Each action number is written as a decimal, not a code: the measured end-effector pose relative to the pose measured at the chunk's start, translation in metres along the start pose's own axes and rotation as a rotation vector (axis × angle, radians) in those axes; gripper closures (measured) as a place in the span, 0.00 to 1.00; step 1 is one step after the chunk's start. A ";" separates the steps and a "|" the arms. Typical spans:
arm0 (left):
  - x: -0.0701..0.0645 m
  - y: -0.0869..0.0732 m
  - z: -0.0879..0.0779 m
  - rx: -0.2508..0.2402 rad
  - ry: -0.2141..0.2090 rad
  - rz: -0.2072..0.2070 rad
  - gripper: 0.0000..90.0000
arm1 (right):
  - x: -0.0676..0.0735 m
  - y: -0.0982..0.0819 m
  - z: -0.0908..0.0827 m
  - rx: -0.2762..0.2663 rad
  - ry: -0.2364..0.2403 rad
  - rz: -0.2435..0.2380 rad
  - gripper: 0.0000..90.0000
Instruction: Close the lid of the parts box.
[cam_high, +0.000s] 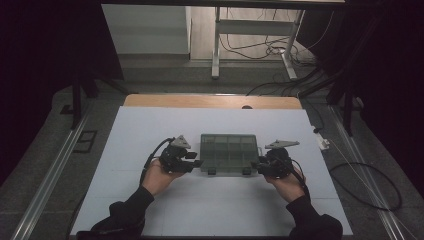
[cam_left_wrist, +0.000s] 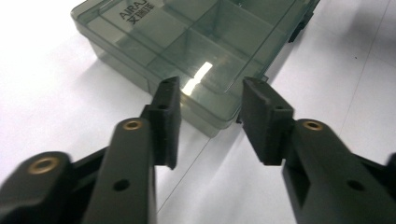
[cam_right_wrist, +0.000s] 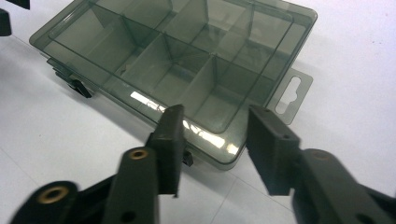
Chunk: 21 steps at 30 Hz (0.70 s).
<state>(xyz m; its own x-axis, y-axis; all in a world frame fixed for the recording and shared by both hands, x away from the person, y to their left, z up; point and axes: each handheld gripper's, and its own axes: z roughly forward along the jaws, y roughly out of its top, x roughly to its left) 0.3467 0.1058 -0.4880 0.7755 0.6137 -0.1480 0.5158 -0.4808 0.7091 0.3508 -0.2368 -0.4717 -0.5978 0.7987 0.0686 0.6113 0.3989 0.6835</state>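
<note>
Two grippers being held at near corners of compartment box (cam_high: 229, 153): left gripper (cam_left_wrist: 208, 100) and right gripper (cam_right_wrist: 215, 126) fingers parted, nothing being pinched, likely for working front latches (cam_high: 212, 171). Box being kept flat, lid closed, mid white surface (cam_high: 150, 125).

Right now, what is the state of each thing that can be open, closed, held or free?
Compartment box: lid closed, flat on the table, looks empty inside, not gripped.
Front latches: look fastened.
Left gripper: jaws open at the box's corner, holding nothing.
Right gripper: jaws open at the box's corner, holding nothing.
</note>
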 end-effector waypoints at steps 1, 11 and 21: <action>0.000 -0.001 -0.001 -0.004 0.004 -0.003 0.57 | 0.000 0.000 0.000 -0.002 -0.001 0.001 0.59; 0.000 -0.010 -0.013 -0.016 0.017 -0.023 0.25 | 0.005 -0.001 -0.003 -0.023 0.004 -0.023 0.36; -0.004 -0.015 -0.023 -0.035 0.014 -0.042 0.12 | 0.011 -0.001 -0.006 -0.018 0.039 -0.031 0.23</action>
<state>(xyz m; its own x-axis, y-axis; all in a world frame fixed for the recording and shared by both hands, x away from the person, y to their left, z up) 0.3274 0.1247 -0.4818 0.7480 0.6418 -0.1689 0.5347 -0.4320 0.7263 0.3405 -0.2314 -0.4675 -0.6360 0.7680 0.0753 0.5832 0.4145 0.6986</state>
